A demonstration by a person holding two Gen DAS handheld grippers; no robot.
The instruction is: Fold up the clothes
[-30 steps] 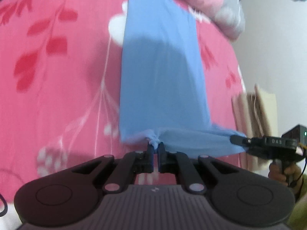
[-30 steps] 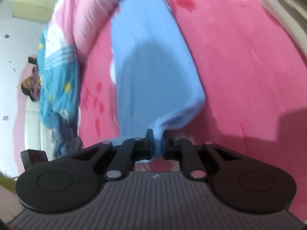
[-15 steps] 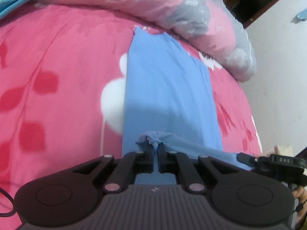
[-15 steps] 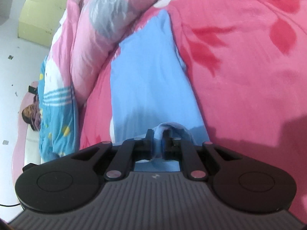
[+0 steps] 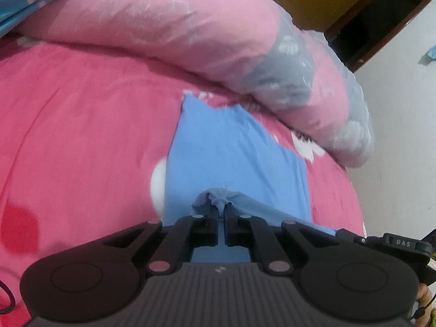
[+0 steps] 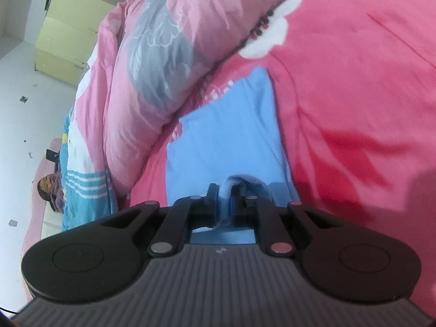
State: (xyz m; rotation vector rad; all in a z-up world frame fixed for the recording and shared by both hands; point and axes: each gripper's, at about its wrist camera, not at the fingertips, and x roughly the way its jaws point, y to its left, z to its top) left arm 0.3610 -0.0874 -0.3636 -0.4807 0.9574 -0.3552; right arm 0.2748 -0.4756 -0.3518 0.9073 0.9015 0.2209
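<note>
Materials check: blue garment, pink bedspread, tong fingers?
Blue garment: thin matte knit, probably cotton; it bunches softly where the left tongs pinch it. Pink bedspread: matte printed woven fabric. Fingers of the right tongs: matte black, probably moulded plastic.

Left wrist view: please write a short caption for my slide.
Left gripper pinches the blue garment's near edge above the pink bedsheet, with a rolled quilt behind.

The near end of the blue garment [image 5: 234, 147] ran out of sight under the left gripper [image 5: 221, 208], and its weave was smeared by blur. At four o'clock the right gripper [image 5: 392, 244] was cut by the frame edge, its tips buried in cloth
</note>
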